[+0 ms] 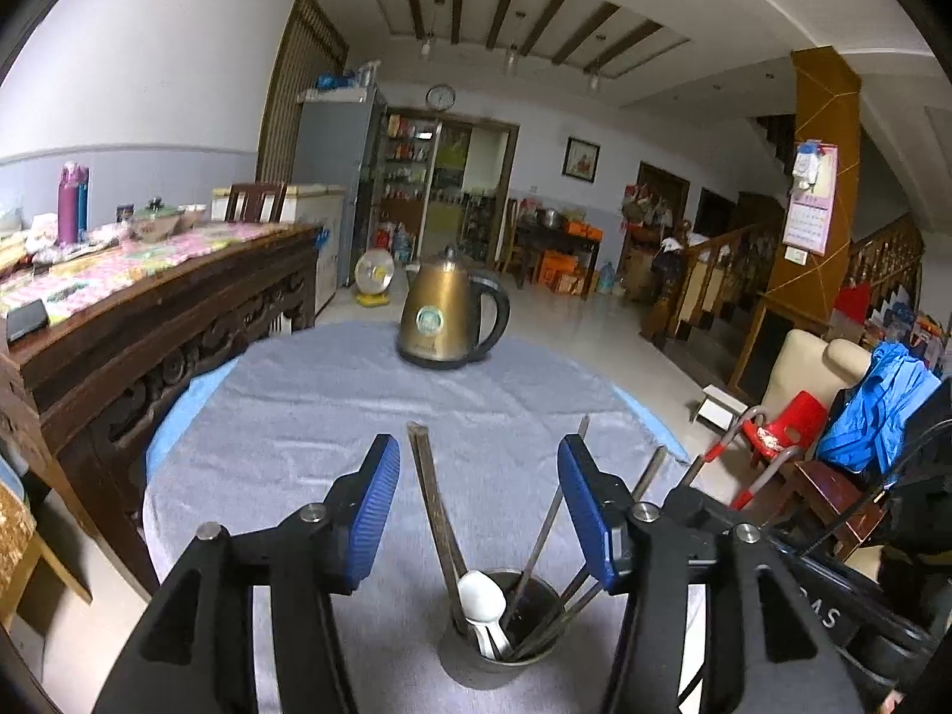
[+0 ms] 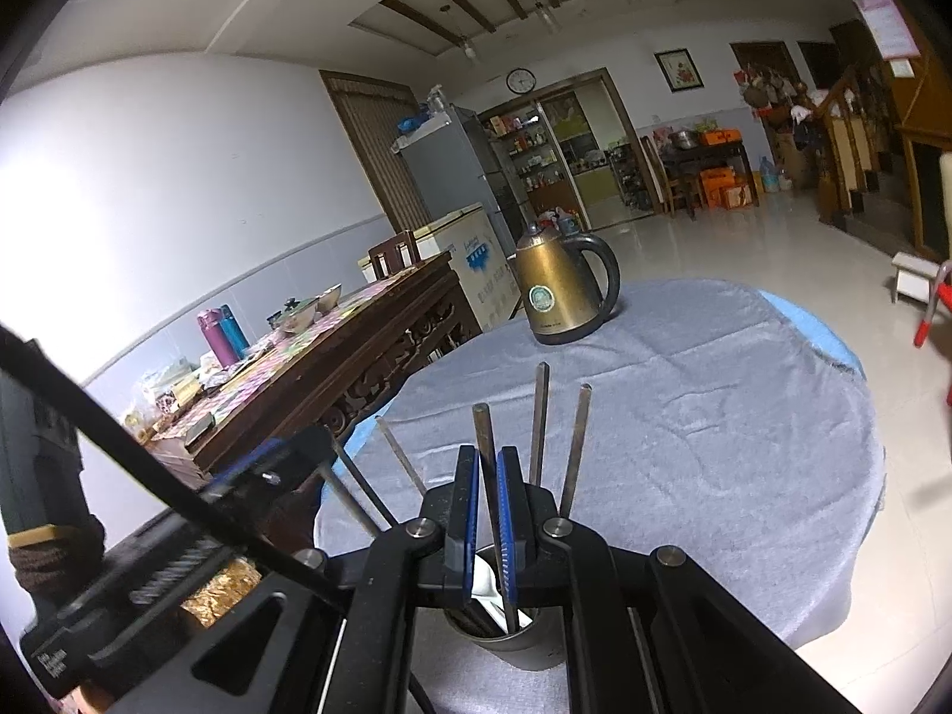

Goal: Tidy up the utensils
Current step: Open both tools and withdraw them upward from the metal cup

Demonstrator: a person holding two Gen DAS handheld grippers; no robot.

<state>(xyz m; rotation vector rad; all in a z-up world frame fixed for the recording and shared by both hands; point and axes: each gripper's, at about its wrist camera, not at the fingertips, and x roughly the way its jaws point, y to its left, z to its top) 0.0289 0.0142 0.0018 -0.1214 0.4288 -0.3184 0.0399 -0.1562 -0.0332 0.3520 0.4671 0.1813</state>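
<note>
- Left wrist view: left gripper (image 1: pixel 479 473), jaws standing apart and empty, hangs over the dark metal cup (image 1: pixel 503 625) on the grey cloth-covered round table (image 1: pixel 333 416); chopsticks and a white plastic spoon (image 1: pixel 483 598) stand inside. Best withdrawn straight, clear of the leaning sticks.
- Right wrist view: right gripper (image 2: pixel 487 491) pinches one upright metal chopstick (image 2: pixel 485 434) above the same cup; lower it vertically before release.
- Writing: brass-coloured electric kettle (image 1: pixel 443 312) bears a round green label, unreadable; partial letters on the gripper body, unclear.
</note>
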